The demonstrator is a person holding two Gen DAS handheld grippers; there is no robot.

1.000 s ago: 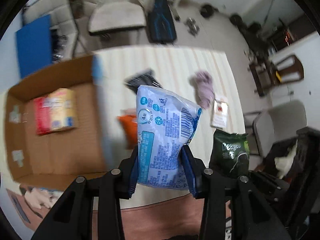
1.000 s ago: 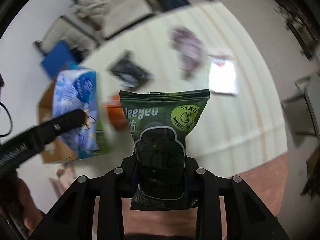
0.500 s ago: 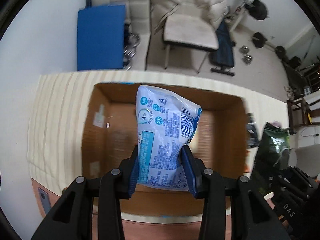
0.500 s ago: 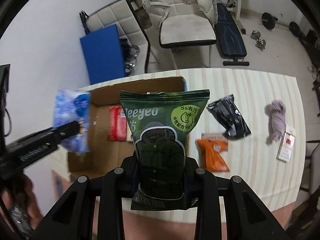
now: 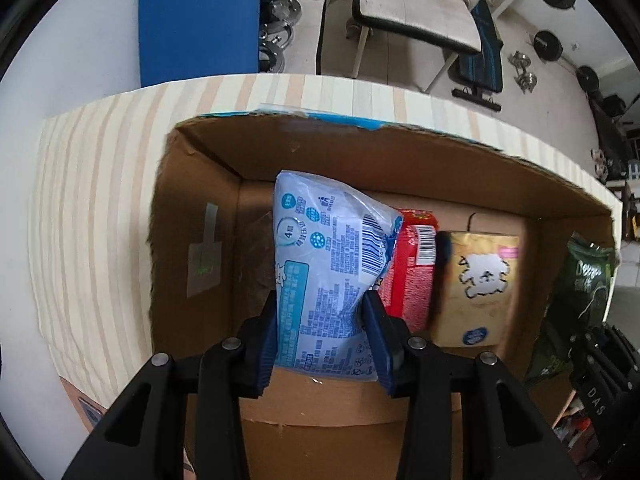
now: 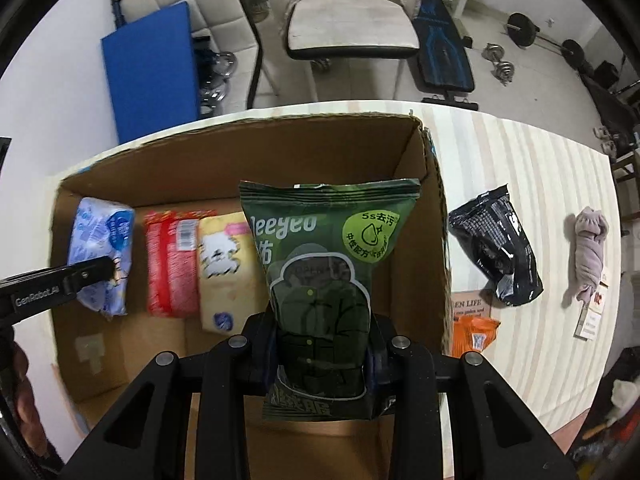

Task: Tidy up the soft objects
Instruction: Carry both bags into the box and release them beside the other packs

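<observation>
L gripper (image 5: 326, 340) clamped on the blue pack (image 5: 326, 276), fingers (image 5: 267, 340) pinching its lower half from both sides, pack upright betw them. Pack sits over the open cardboard box (image 5: 192, 184), beyond the fingertips toward the box's left end. Just right of L fingers, inside box: red pack (image 5: 412, 268), then yellow pack (image 5: 476, 288) w/ white dog print, side by side, touching or nearly, can't tell.

R gripper (image 6: 322, 360) clamped on the green pack (image 6: 326, 264), fingers squeezing its lower part, top seam up. Green pack hangs over the right end of the box (image 6: 434, 216), right of the yellow pack (image 6: 224, 268) in R wrist view; whether it touches box floor: can't tell.

R wrist view also shows blue pack (image 6: 102, 256) at far left of the box w/ L gripper (image 6: 96, 274) on it, red pack (image 6: 172, 260) next to it.

Right of R fingers, outside box on striped table (image 6: 520, 168): black pouch (image 6: 496, 250), orange pack (image 6: 476, 334) just beside the box wall, grey cloth (image 6: 588, 248) further right, small card (image 6: 592, 312) near the cloth.
</observation>
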